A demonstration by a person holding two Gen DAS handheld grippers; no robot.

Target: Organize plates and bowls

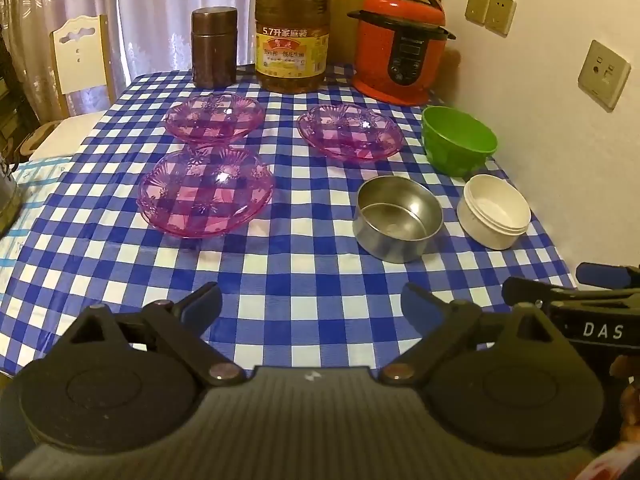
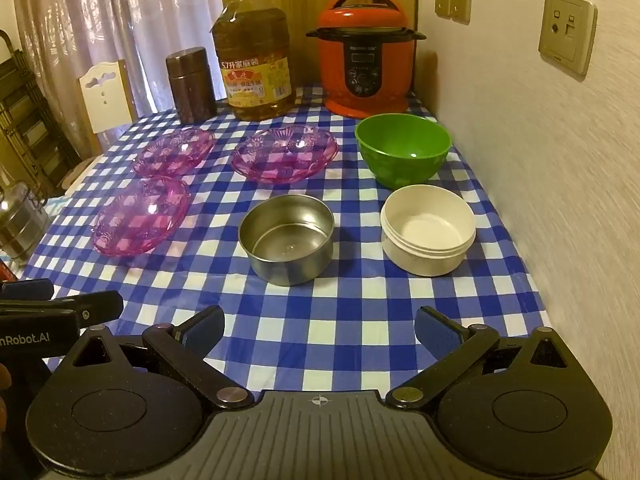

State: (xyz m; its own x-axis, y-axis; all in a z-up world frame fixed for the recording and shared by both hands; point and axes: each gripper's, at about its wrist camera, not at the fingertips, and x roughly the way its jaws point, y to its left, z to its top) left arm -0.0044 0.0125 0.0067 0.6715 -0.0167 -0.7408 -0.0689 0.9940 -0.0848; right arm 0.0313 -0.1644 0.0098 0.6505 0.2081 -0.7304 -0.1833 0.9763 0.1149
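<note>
Blue-and-white checked cloth covers the desk [image 2: 320, 340] we are working over, which stands against a pale wall on the right with curtains behind it. Along the far edge we see a brown canister [image 2: 191, 85], a large bottle of cooking oil [image 2: 254, 64] and a red pressure cooker [image 2: 366, 56]. Three purple glass plates lie apart on the cloth: the far left plate [image 1: 214, 117], the near left plate [image 1: 206, 192] just in front of it, and the middle plate [image 1: 350, 132] further right. To the right of these sit the bowls: a green bowl [image 2: 402, 150] nearest the wall and cooker, a white bowl [image 2: 428, 228] just in front of it, and a steel bowl [image 2: 287, 236] left of the white one, all upright and none touching. Our left gripper [image 1: 310, 304] hovers over the near bare cloth, its jaws spread wide and released, with nothing between them. Our right gripper [image 2: 320, 330] is beside it in the same pose, jaws released and empty, the steel and white bowls ahead of it.
</note>
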